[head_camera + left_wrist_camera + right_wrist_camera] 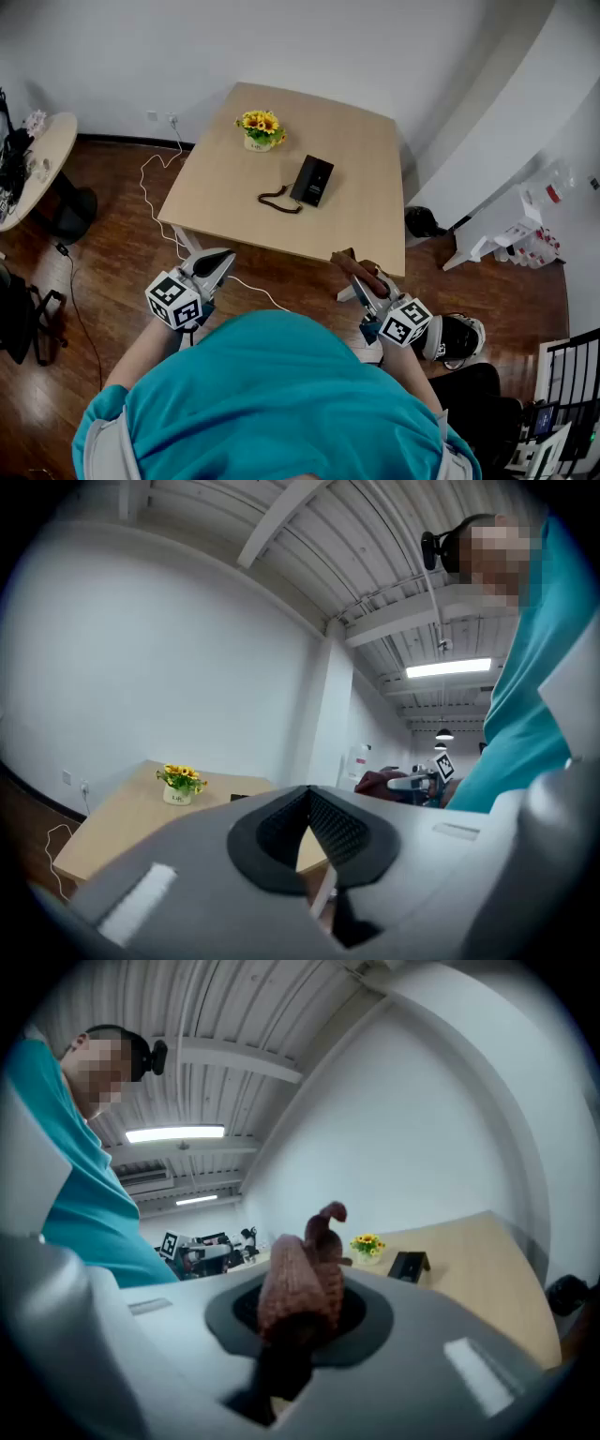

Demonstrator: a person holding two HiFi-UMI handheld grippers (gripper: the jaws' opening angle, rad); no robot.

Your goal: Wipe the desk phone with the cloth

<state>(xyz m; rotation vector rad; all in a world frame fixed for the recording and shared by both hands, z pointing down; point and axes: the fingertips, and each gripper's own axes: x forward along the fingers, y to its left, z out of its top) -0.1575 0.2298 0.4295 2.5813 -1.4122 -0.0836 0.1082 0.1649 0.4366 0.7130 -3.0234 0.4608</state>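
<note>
The right gripper (354, 269) is clenched on a bunched reddish-brown cloth (364, 273), whose loose end sticks out past the jaw tips, probably so that the fabric rather than the jaws meets the phone. The left gripper (218, 262) is closed on nothing, its pads meeting at the tips; it looks kept free to steady the set if needed. Both hang level off the table (370, 150), short of its near edge, at 7 and 5 o'clock of the desk phone (312, 180). The phone lies flat near the middle of the top, well apart from both grippers, with its coiled cord (278, 200) trailing at 8 o'clock. A pot of yellow flowers (260, 129) stands at 10 o'clock of the phone, near the far-left edge. Bare tabletop lies at 3 and 6 o'clock, so the cloth likely has its easiest way in over the near edge, away from cord and pot.
</note>
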